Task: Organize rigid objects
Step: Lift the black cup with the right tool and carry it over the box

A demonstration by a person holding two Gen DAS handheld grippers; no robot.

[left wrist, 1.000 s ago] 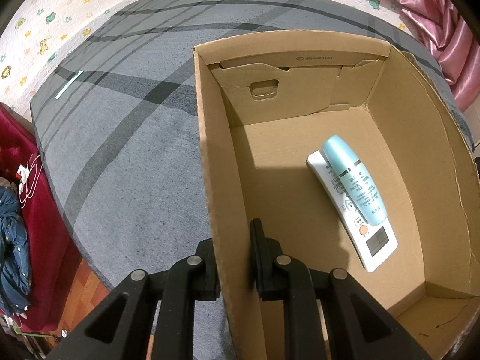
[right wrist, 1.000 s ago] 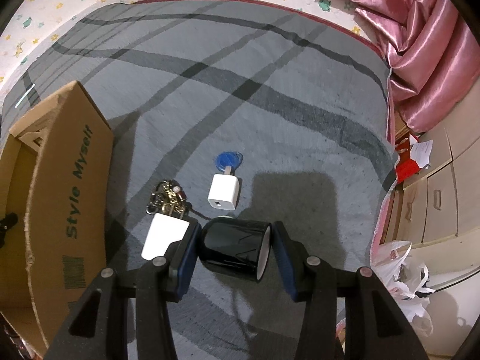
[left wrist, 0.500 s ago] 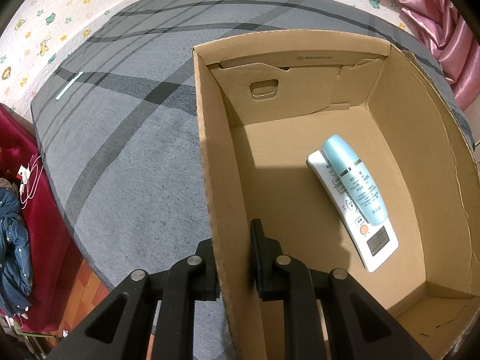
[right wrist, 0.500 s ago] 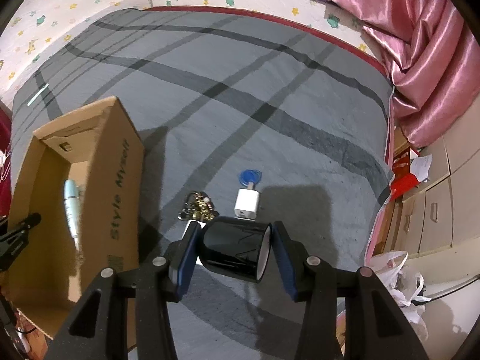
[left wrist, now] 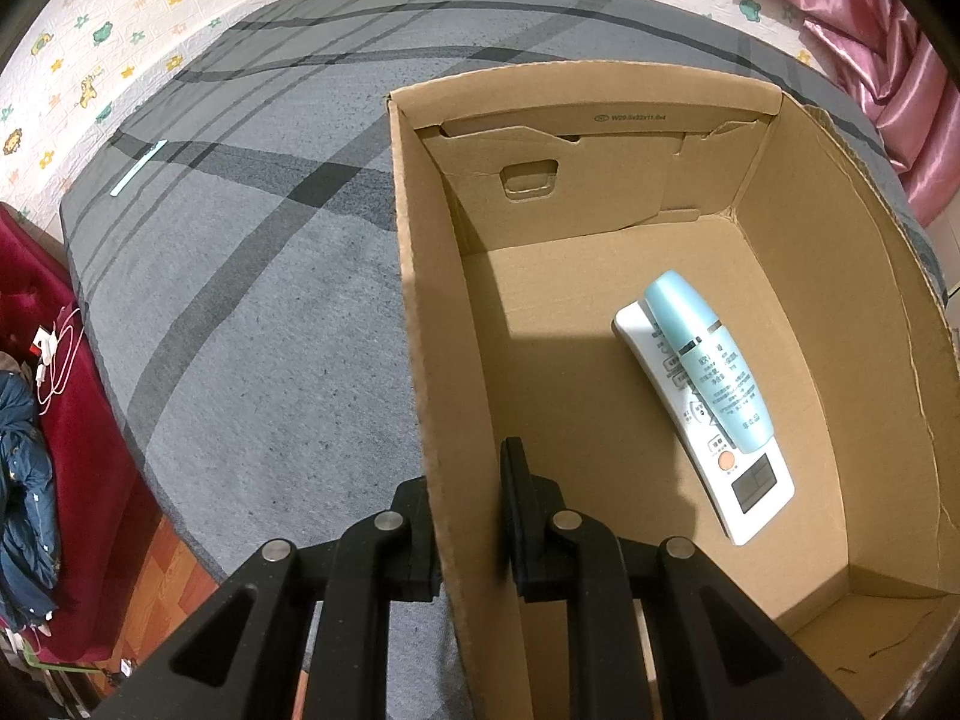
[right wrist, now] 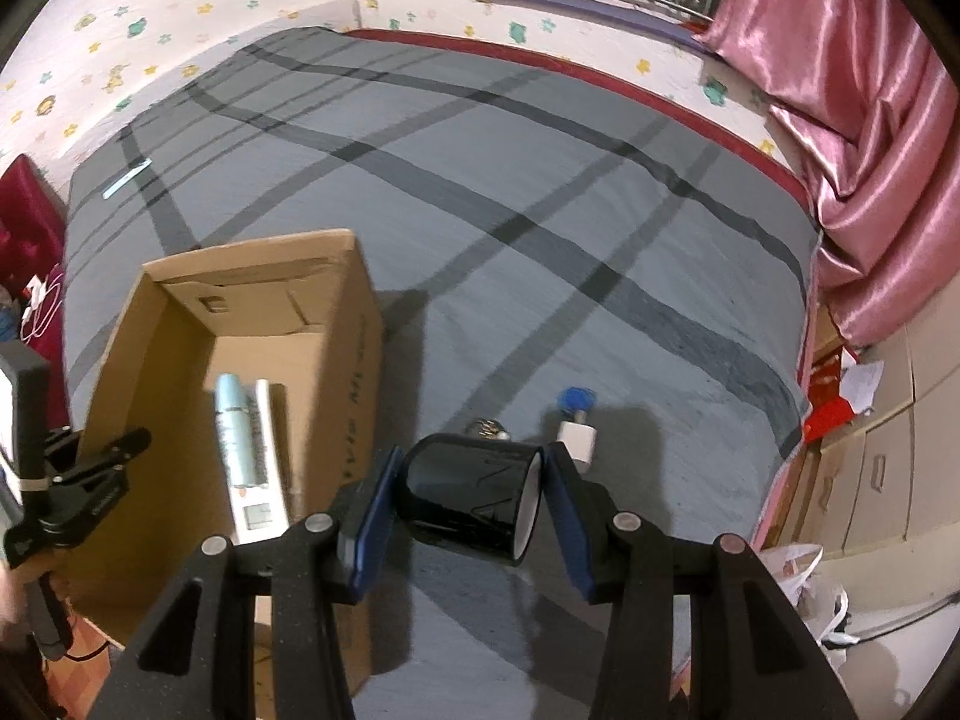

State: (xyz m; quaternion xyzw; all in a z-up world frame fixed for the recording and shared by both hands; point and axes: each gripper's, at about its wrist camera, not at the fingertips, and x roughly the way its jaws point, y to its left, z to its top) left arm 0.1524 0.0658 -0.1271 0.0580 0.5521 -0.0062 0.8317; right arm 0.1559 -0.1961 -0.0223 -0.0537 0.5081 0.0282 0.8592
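R gripper (right wrist: 468, 498): blue pads clamped on black cup (right wrist: 465, 495), held on its side, white-lined mouth toward the R pad. Cup off the carpet, hanging beside the cardboard box (right wrist: 336, 252), not yet over the opening.

L gripper (left wrist: 468, 516): jaws closed on the box's near side wall, one finger outside, one inside; steadies the box.

Inside box: white remote (left wrist: 708, 432) on the floor w/ pale blue bottle (left wrist: 702, 354) lying along its top. Rest of box floor bare.

Outside, on grey carpet (right wrist: 540, 210) just beyond the cup: white charger (right wrist: 577, 441) w/ blue cable coil behind it, key bunch (right wrist: 489, 429) partly hidden by cup.

Step in hand, judged: carry cup over R wall of box, set down inside.

To do well:
- Clear the wall's top edge before lowering.
- Aim for bare floor on near/L side, apart from remote and bottle.
- Lower close to floor before releasing; a cup on its side may roll.
- Keep L grip firm on wall.
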